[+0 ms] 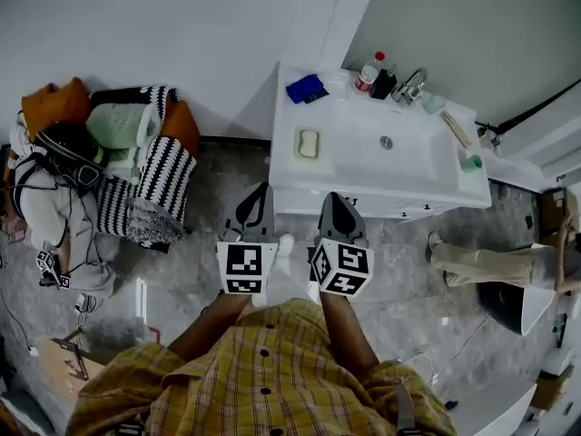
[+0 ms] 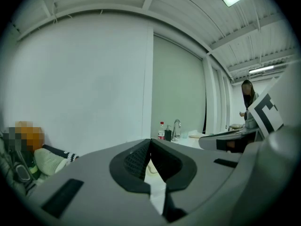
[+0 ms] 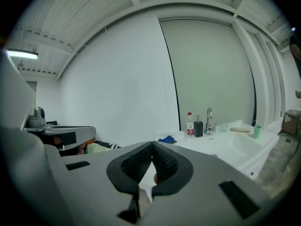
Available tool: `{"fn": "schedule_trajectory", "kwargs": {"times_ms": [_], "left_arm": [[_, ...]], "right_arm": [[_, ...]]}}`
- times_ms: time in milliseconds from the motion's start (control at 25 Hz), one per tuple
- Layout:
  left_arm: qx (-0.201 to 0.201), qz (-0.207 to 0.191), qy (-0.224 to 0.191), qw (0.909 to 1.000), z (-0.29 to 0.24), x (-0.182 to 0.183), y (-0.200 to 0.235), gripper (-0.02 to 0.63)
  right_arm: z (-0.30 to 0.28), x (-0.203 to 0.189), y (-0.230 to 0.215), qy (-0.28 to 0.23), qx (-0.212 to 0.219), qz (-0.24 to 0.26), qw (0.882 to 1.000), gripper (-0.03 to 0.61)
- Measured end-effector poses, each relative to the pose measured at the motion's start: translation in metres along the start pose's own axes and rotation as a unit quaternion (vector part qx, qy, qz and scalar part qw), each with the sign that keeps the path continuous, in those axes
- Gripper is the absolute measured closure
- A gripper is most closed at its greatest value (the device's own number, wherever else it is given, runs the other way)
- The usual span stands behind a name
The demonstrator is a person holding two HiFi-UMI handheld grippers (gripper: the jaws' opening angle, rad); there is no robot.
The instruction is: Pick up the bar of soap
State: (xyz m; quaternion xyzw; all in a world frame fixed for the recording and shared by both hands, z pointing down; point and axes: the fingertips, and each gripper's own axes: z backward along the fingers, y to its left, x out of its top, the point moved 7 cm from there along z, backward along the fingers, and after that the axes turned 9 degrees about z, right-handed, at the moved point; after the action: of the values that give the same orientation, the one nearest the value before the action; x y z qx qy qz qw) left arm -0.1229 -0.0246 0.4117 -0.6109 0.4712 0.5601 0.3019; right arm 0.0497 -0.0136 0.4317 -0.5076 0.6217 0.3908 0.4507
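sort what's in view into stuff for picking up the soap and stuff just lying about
For the job: bar of soap, left gripper, right gripper (both shut, empty).
Just lying about: blue cloth, red-capped bottle, green cup, pile of clothes.

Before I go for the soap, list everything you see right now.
White washbasin counter: one, white, against the wall ahead of both grippers.
Pale bar of soap in a dish: one, pale, counter's left end.
Blue cloth: one, blue, counter's back left corner.
Red-capped clear bottle: one, back edge.
Dark pump dispenser: one, black, between bottle and tap.
Chrome tap: one, silver, behind the basin.
Green cup: one, green, counter's right end.
Heap of clothes and bags: one, orange, green, striped, on the floor at left.
Another person's legs: beige, on the floor at right.
Left gripper: grey, shut, empty.
Right gripper: grey, shut, empty.
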Motion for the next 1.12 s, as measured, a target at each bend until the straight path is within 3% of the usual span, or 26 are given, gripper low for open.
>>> {"fn": "schedule_trajectory", "kwargs": {"times_ms": [160,440,720,1120], "left_arm": [[-0.002,-0.023,0.002,0.9997,-0.057,0.012,0.013,0.601],[0.008,-0.027,0.014,0.9995,-0.155,0.040,0.033,0.601],[0.003,-0.043,0.047,0.9980,-0.223,0.033,0.039,0.601],[0.013,-0.036,0.084,0.9957,-0.275,0.022,0.053,0.601]], "right_arm": [[-0.064,0.011,-0.019,0.014,0.011,-0.003,1.000,0.558],[-0.160,0.017,-0.049,0.066,0.031,-0.026,0.997,0.558],[-0.229,-0.020,-0.065,0.153,0.058,-0.055,0.985,0.558],[-0.284,-0.055,-0.080,0.221,0.065,-0.065,0.971,0.536]]}}
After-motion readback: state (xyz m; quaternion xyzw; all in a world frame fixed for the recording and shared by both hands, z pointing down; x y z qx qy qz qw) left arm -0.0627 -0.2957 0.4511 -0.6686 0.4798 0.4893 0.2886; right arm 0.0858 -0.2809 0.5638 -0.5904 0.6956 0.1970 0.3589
